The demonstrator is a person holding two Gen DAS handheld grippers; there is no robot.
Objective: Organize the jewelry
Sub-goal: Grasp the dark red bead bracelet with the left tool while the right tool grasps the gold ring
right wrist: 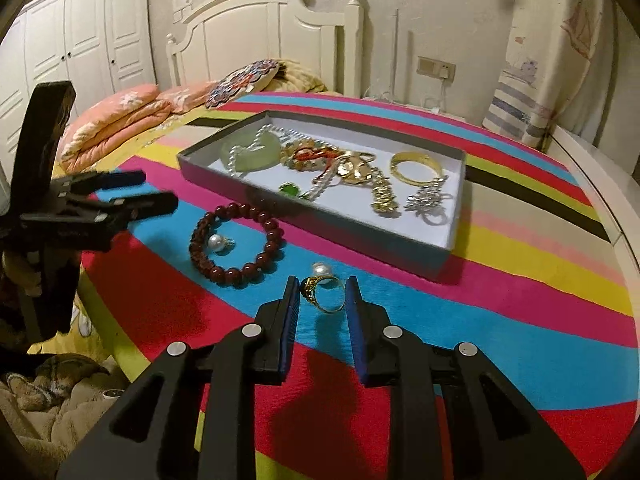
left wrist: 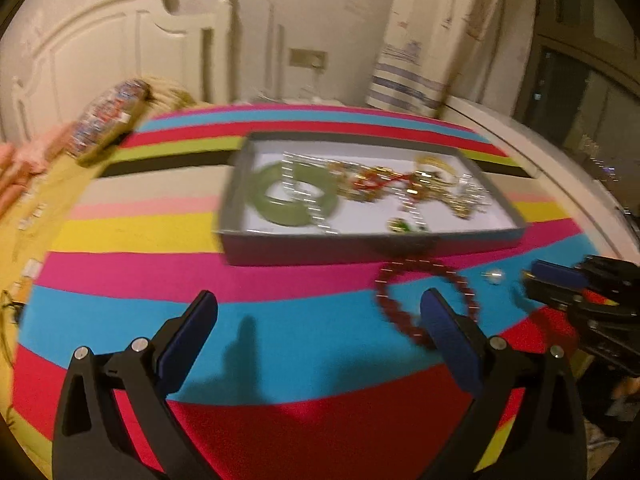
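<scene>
A grey tray (right wrist: 352, 236) (left wrist: 360, 246) on the striped cloth holds a green bangle (left wrist: 292, 200), a gold bangle (right wrist: 416, 168), chains and several other pieces. A dark red bead bracelet (right wrist: 236, 240) (left wrist: 424, 300) lies on the cloth in front of the tray, with a pearl earring (right wrist: 218, 243) inside its loop. My right gripper (right wrist: 322, 294) is open, its fingers on either side of a gold ring (right wrist: 322, 294) beside a second pearl (right wrist: 322, 270). My left gripper (left wrist: 320, 316) is open and empty, left of the bracelet; it also shows in the right wrist view (right wrist: 156, 190).
The striped cloth (right wrist: 520, 280) covers a round table. A bed with pink pillows (right wrist: 120, 116) and a patterned cushion (right wrist: 244, 80) stands behind it. A curtain (right wrist: 552, 40) hangs at the back right. The right gripper shows at the right edge of the left wrist view (left wrist: 532, 280).
</scene>
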